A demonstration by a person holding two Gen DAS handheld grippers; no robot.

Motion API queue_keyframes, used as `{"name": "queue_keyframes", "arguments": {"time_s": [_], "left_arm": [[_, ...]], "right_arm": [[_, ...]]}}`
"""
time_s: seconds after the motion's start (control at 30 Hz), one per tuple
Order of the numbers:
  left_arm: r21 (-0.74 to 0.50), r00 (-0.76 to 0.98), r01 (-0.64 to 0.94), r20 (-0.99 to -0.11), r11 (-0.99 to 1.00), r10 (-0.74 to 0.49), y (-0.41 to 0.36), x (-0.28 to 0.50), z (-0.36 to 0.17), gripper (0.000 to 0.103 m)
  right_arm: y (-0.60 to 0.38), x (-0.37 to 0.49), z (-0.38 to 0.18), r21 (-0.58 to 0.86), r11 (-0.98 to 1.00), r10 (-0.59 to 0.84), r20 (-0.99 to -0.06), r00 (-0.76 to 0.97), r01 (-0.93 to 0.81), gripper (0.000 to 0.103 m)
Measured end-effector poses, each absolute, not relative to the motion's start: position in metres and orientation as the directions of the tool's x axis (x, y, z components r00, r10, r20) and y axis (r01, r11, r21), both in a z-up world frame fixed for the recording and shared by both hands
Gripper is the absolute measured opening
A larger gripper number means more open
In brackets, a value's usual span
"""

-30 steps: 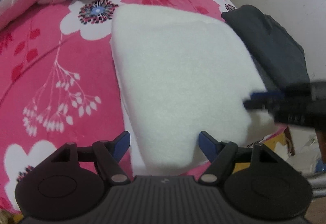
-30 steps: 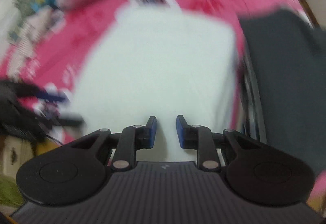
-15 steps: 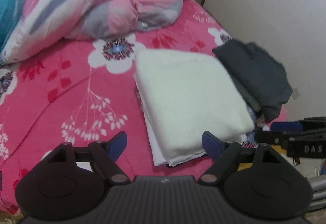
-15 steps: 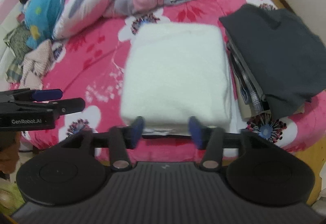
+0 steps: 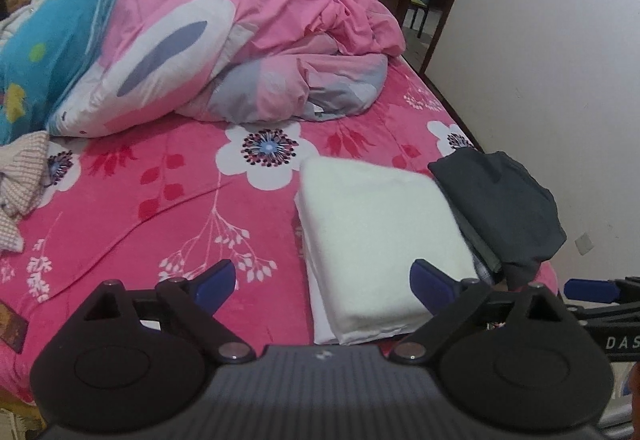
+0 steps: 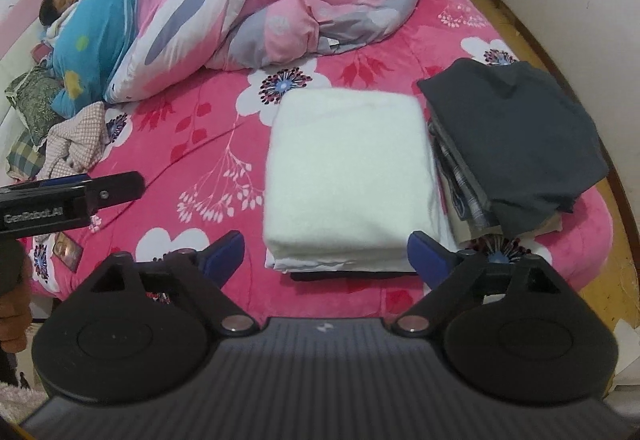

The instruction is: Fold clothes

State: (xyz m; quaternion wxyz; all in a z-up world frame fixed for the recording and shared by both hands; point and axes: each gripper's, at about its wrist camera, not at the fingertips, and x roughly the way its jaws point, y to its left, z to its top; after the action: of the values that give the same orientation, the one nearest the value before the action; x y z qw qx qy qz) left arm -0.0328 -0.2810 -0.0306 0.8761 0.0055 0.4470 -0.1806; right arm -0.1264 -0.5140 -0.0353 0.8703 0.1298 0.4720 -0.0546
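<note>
Bed: pink floral cover [image 6: 192, 128], open room left of your piles.
White folded cloth [image 6: 348, 168]: one, near edge, touching dark stack [image 6: 516, 136].
Your left gripper [image 5: 322, 280]: jaws just spread, empty.
Your right gripper [image 6: 326, 252]: same.

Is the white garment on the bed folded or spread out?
Folded. The white garment lies as a compact rectangular block with stacked layer edges along its near side, beside the dark clothes pile.

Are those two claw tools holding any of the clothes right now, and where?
Nothing is held. Both the left gripper and right gripper have just opened their jaws, empty, above the folded white fleece garment on the bed.
</note>
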Motion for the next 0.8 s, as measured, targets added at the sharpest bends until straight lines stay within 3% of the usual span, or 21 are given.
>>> {"name": "queue_keyframes", "arguments": {"time_s": [0.47,0.8], "left_arm": [[-0.059,0.558,0.283,-0.802,0.957,-0.214,-0.282,-0.056,-0.017,0.096],[0.026,0.621,0.332,-0.758,0.943,-0.198,-0.295,-0.07,-0.004,0.097]], "right_arm": [[-0.495,-0.136,-0.018,0.137,0.969,-0.005,-0.818,0.575,0.204,0.098],[-0.482,-0.143,-0.003,0.054,0.976,-0.089,-0.783,0.616,0.21,0.101]]}}
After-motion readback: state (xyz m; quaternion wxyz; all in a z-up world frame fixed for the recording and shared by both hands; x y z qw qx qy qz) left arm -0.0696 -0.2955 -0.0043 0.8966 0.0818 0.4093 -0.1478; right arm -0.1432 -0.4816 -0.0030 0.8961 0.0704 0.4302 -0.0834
